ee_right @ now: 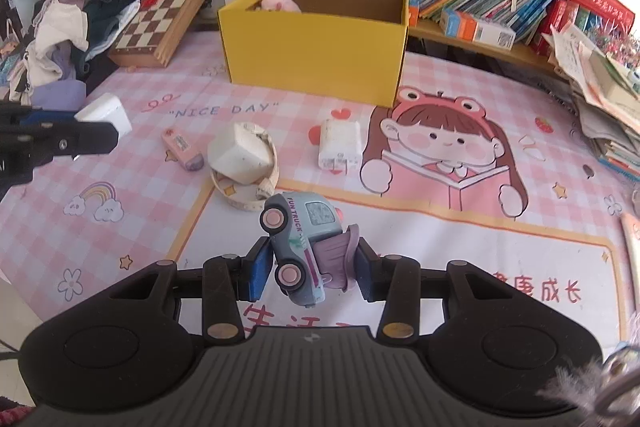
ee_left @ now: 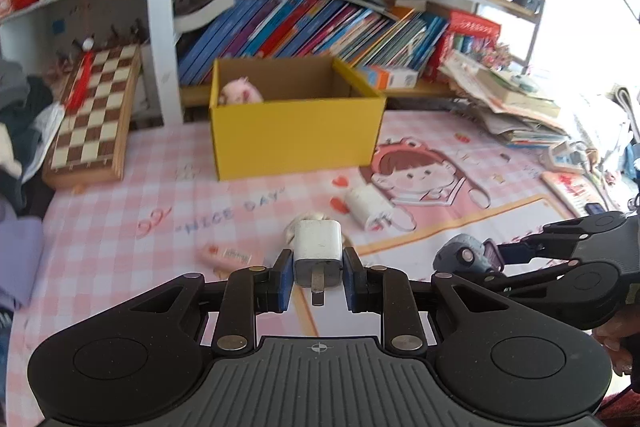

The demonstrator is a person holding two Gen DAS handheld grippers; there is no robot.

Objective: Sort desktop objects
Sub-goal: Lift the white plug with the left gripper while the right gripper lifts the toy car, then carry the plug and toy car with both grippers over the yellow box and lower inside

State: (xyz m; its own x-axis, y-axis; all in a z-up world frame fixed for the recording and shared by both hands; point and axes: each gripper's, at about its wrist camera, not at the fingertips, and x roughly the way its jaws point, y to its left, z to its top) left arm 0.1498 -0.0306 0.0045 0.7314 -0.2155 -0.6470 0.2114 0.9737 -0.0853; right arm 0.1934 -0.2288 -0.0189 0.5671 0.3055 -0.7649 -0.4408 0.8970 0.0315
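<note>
White plastic charger cube (ee_left: 318,242) pinched by left gripper (ee_left: 318,277), grey toy truck (ee_right: 302,247) by right gripper (ee_right: 310,267) — best released low inside the far yellow cardboard box (ee_left: 296,131).

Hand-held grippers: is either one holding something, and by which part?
Both are. The left hand-held gripper pinches a white charger plug by its two sides, near the pronged end. The right hand-held gripper clamps a toy truck across its body, tilted.

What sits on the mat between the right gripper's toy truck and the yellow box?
In the right wrist view, a white charger and a tape-wrapped white block lie before the yellow box.
</note>
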